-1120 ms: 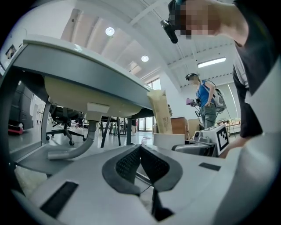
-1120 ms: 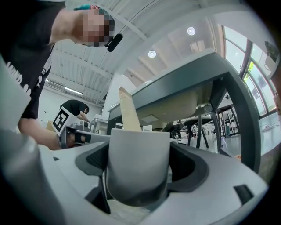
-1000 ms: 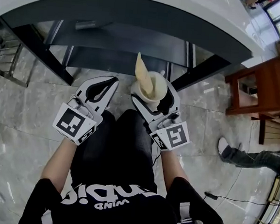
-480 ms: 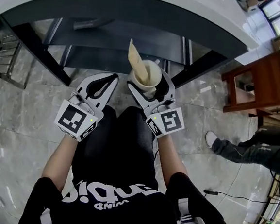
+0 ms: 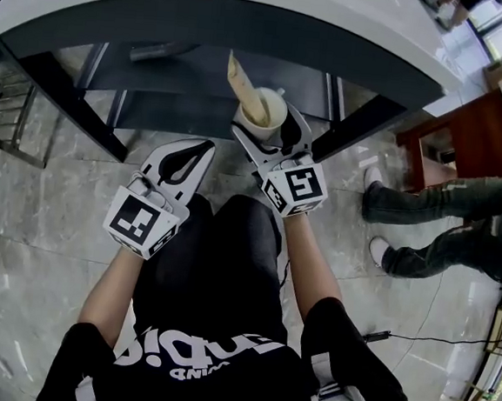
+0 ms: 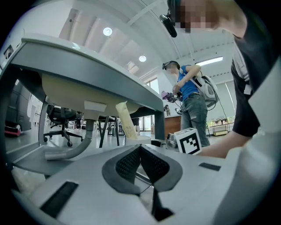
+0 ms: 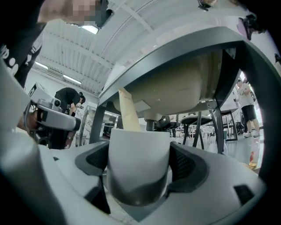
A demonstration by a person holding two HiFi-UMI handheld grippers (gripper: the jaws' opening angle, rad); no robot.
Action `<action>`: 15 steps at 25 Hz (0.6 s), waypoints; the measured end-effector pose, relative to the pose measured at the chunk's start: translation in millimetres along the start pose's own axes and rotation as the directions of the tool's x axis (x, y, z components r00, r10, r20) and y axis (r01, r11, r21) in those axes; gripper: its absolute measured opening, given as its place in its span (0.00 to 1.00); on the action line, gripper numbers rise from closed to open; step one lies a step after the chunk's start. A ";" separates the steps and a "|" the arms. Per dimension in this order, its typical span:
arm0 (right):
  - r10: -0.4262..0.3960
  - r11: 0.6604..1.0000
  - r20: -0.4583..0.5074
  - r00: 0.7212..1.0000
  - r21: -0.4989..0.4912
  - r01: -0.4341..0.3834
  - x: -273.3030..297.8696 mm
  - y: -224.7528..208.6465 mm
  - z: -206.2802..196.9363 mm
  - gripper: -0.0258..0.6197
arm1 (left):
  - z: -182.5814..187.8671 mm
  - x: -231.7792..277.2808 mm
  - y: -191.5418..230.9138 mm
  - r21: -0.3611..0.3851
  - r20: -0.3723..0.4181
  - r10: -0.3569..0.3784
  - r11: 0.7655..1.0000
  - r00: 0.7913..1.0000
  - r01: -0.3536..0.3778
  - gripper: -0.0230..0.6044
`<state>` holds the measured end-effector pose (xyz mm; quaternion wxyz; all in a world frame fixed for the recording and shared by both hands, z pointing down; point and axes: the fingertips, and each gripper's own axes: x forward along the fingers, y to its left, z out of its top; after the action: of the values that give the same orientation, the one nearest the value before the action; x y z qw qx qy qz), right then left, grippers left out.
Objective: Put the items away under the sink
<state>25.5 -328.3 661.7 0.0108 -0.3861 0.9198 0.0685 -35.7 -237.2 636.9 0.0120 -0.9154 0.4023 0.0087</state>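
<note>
A white cup [image 5: 261, 111] with a long beige piece [image 5: 242, 94] standing in it is held upright in my right gripper [image 5: 266, 122], which is shut on the cup's sides. In the right gripper view the cup [image 7: 138, 165] fills the space between the jaws, and the beige piece [image 7: 129, 115] rises toward the sink basin [image 7: 175, 90] above. The cup sits at the edge of the dark shelf [image 5: 210, 69] under the sink counter [image 5: 250, 16]. My left gripper [image 5: 185, 156] hovers lower left of it, shut and empty, its pads [image 6: 139, 163] touching.
A grey drain pipe [image 5: 155, 51] lies on the shelf's left part. Dark frame legs [image 5: 63, 100] flank the shelf. A wooden cabinet [image 5: 452, 143] stands at right, with a person's legs [image 5: 433, 220] beside it. Another person [image 6: 191, 99] stands beyond the counter.
My right gripper has carried the cup up and forward, toward the shelf under the sink. The left gripper has stayed nearly still. The person's legs at right have stepped closer.
</note>
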 end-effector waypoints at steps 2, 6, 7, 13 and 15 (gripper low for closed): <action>-0.009 1.000 -0.009 1.000 -0.009 0.009 9.9 -8.8 -1.8 0.71 | 0.6 1.0 0.0 0.006 0.000 -0.004 1.000 1.000 0.004 0.07; -0.036 0.999 -0.011 0.999 -0.011 0.036 27.8 -25.6 -3.2 0.71 | -1.9 1.7 1.0 0.004 -0.001 -0.007 1.000 1.000 0.007 0.07; -0.040 0.999 -0.011 0.999 -0.015 0.039 31.8 -28.4 -3.4 0.71 | -3.0 1.7 1.4 0.002 -0.003 -0.007 1.000 1.000 0.007 0.07; -0.059 0.998 -0.025 0.998 -0.024 0.059 54.5 -39.2 -9.2 0.71 | -6.5 0.5 3.1 -0.003 -0.007 -0.013 1.000 1.000 0.013 0.07; -0.072 0.997 -0.031 0.997 -0.011 0.072 60.8 -43.8 -12.8 0.71 | -6.3 0.0 4.5 -0.001 -0.005 -0.013 1.000 1.000 0.013 0.07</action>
<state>14.4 -403.5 664.9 -0.0030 -0.4200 0.9051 0.0667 -39.0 -240.5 643.1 0.0105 -0.9180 0.3964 0.0064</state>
